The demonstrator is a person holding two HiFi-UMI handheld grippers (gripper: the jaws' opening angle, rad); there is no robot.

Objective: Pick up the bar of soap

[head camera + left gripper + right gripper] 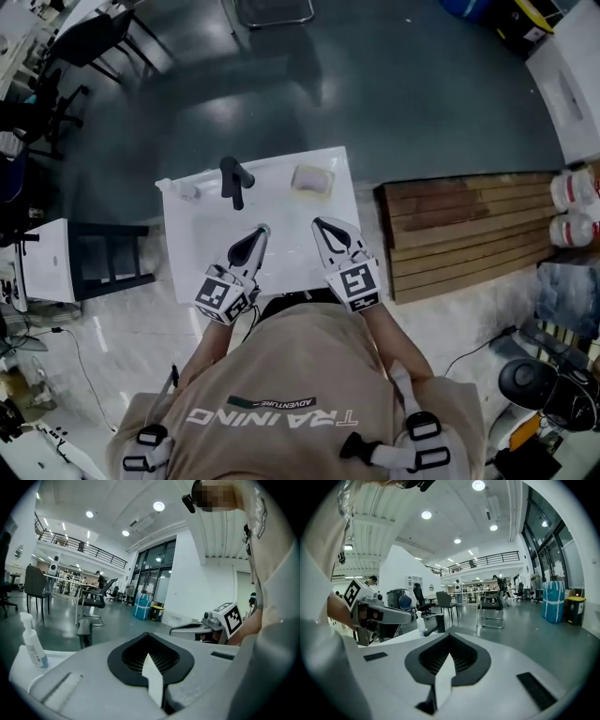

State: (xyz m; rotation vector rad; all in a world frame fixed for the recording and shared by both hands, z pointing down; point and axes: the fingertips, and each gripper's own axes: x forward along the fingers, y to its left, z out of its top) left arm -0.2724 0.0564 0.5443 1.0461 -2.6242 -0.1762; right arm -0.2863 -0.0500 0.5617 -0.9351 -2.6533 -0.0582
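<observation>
White bench point(178, 255) has a sink basin point(289, 251) sunk into it. I see nothing in the basin, just your two grippers hanging over its near half. The one container on top is a small spray bottle point(186, 191). It stands upright at the back left corner, with a clear body and a bluish tint low down; I can't tell the fill level. The bar of soap point(311, 178) sits flat on the bench's back right corner, just right of the black faucet point(234, 180) and apart from it. It's a pale cream block with rounded corners, and no markings are readable. The left gripper point(261, 231) has its jaws clenched together on nothing, tips pointing toward the faucet. The right gripper point(319, 223) is the same, jaws pressed together and empty, tips short of the soap with bare bench between them. The faucet stands between the bottle and the soap, on the left gripper's line, not the right's. Off the bench, a wooden pallet point(469, 230) lies on the floor to the right, and a black chair point(94, 37) stands far back left on the dark floor point(375, 84).
</observation>
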